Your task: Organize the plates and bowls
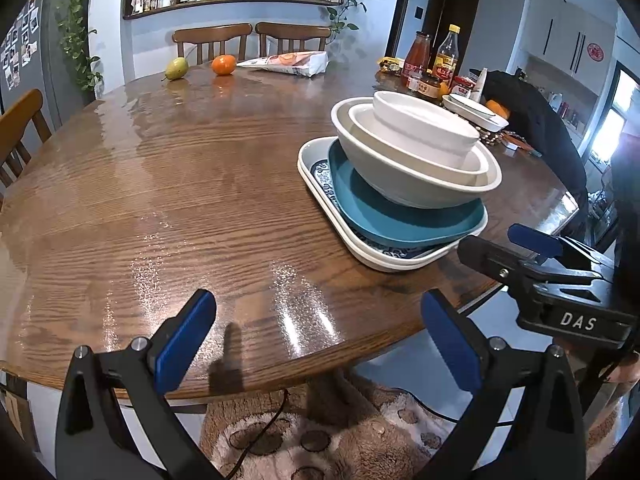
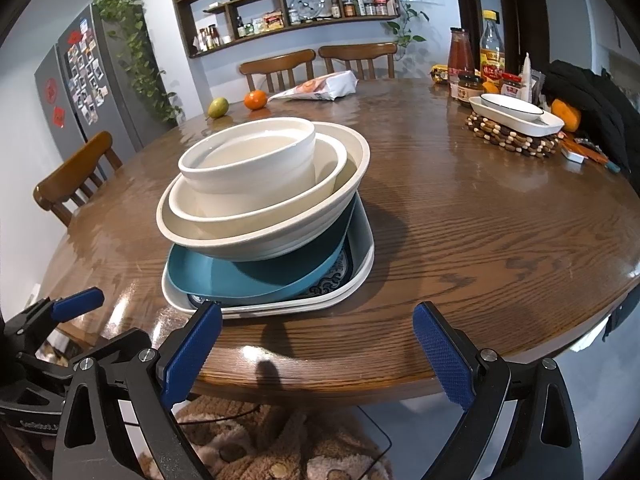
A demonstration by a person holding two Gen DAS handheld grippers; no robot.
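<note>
A stack of dishes stands near the front edge of the round wooden table (image 1: 160, 200) (image 2: 480, 240). At the bottom is a white rectangular plate (image 1: 384, 258) (image 2: 272, 306) with a blue pattern, then a teal plate (image 1: 384, 220) (image 2: 208, 276). On top nest three bowls: a large cream bowl (image 1: 400, 180) (image 2: 256, 240), a middle bowl (image 1: 432, 152) (image 2: 248, 208) and a small white bowl (image 1: 424, 120) (image 2: 248, 164). My left gripper (image 1: 320, 336) is open and empty, left of the stack. My right gripper (image 2: 316, 344) is open and empty, just in front of it.
Another white dish (image 2: 516, 116) rests on a beaded trivet (image 2: 512, 140) at the back right, beside sauce bottles and jars (image 2: 476, 64) and a dark jacket (image 2: 592, 100). A pear (image 1: 176, 68), an orange (image 1: 223, 65) and a snack bag (image 1: 292, 62) lie at the far edge. Chairs ring the table.
</note>
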